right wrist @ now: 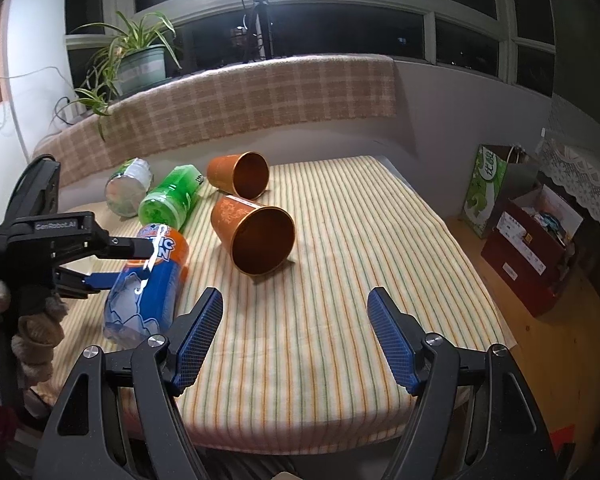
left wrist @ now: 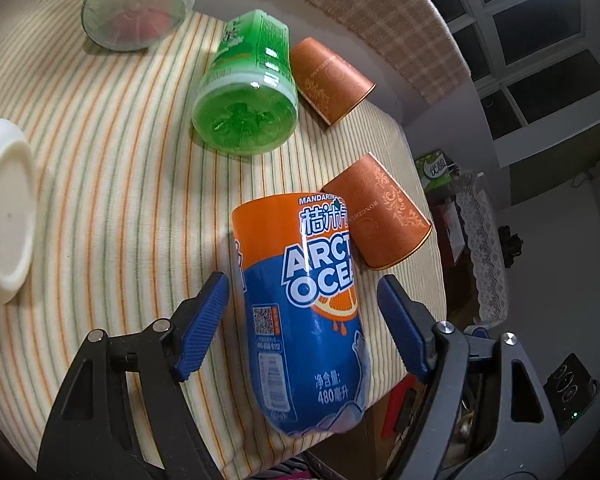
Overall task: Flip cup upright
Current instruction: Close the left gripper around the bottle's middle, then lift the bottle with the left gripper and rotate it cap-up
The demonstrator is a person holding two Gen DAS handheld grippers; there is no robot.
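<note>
Two copper-orange paper cups lie on their sides on the striped tablecloth. The nearer cup (right wrist: 254, 236) has its mouth toward the right wrist camera; it also shows in the left wrist view (left wrist: 380, 212). The farther cup (right wrist: 240, 175) lies behind it, also in the left wrist view (left wrist: 328, 78). My left gripper (left wrist: 302, 312) is open with its fingers on either side of a lying orange-and-blue Arctic Ocean bottle (left wrist: 304, 312), not touching it; the gripper shows from the side in the right wrist view (right wrist: 112, 264). My right gripper (right wrist: 294, 320) is open and empty, in front of the nearer cup.
A green bottle (left wrist: 246, 92) and a clear bottle (left wrist: 138, 4) lie on their sides at the back. A white upturned bowl (left wrist: 2, 208) sits at the left. The table edge (right wrist: 472, 264) drops off at the right, with boxes (right wrist: 528, 240) on the floor.
</note>
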